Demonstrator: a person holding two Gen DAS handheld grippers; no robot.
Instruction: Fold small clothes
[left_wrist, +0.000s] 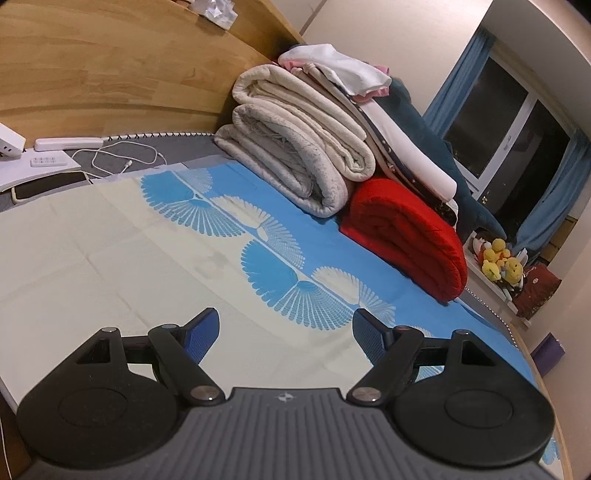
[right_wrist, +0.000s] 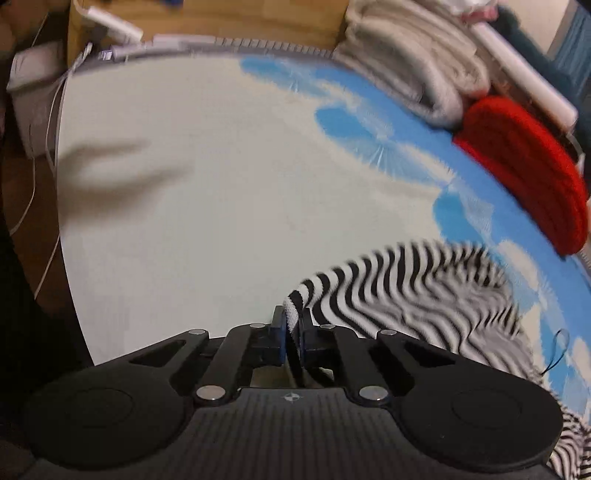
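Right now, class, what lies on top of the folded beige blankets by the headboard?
On the beige blankets lie white and pink garments, loosely piled. What sits lower in that pile is covered and cannot be seen.

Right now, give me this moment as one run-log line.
left tool: open, empty, above bed sheet | right tool: shut on striped garment edge | fold: not started | right view blurred

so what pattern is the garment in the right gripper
Black and white stripes on the garment, clearest in the right wrist view.

Garment (right_wrist: 424, 291) – blk/wht stripes; sheet (left_wrist: 110, 240) – cream w/ blue fan print; blanket (left_wrist: 410, 236) red.
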